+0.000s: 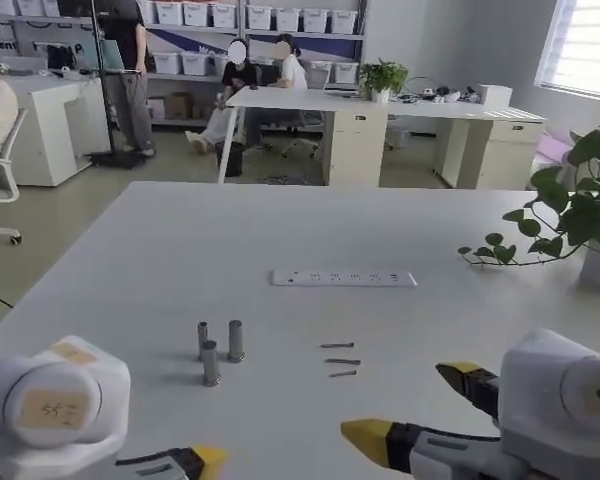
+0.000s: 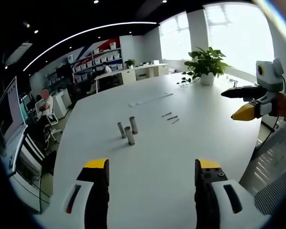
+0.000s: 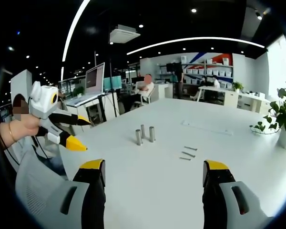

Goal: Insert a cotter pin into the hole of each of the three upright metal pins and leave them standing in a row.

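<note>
Head view looks down on three metal pins (image 1: 220,350) standing upright in a tight triangle on the white table (image 1: 130,270), not yet in a row. Three cotter pins (image 1: 340,361) lie flat to their right, near but apart, likely set out for an easy pick. The left gripper (image 2: 150,169) and right gripper (image 3: 152,171) hover at the near edge, jaws spread and empty, so nothing looks begun. Each gripper view makes that wide gap plain, while from above the left one's tips are partly cropped.

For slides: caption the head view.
Left gripper and right gripper, open, near three upright metal pins and three loose cotter pins.
</note>
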The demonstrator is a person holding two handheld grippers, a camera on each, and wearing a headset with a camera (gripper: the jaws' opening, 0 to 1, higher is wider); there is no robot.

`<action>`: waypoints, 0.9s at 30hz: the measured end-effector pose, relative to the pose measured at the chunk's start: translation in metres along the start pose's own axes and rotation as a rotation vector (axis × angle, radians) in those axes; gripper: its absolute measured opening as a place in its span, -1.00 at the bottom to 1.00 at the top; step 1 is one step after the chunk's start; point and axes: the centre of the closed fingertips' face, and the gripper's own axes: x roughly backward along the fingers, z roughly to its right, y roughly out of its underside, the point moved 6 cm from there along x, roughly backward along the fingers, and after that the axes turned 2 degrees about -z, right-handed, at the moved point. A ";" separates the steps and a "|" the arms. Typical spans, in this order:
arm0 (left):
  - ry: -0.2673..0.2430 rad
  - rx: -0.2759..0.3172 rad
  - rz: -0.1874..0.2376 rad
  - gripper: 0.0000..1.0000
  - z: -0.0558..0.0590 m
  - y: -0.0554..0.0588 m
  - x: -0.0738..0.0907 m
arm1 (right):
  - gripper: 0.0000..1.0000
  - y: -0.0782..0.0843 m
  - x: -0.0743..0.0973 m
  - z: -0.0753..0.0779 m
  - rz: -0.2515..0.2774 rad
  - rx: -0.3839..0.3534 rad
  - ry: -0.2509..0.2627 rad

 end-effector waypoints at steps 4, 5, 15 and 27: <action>-0.004 0.003 0.002 0.44 -0.001 0.001 0.000 | 0.64 -0.001 -0.001 0.001 0.005 -0.003 -0.001; -0.004 0.005 0.001 0.43 -0.001 0.001 0.000 | 0.64 -0.001 -0.001 0.001 0.005 -0.002 0.000; -0.001 0.010 -0.001 0.42 -0.001 0.001 -0.004 | 0.64 0.001 -0.003 0.002 -0.007 -0.005 -0.006; -0.004 0.023 0.004 0.29 -0.005 0.002 -0.008 | 0.64 0.001 -0.005 0.005 -0.007 -0.008 -0.009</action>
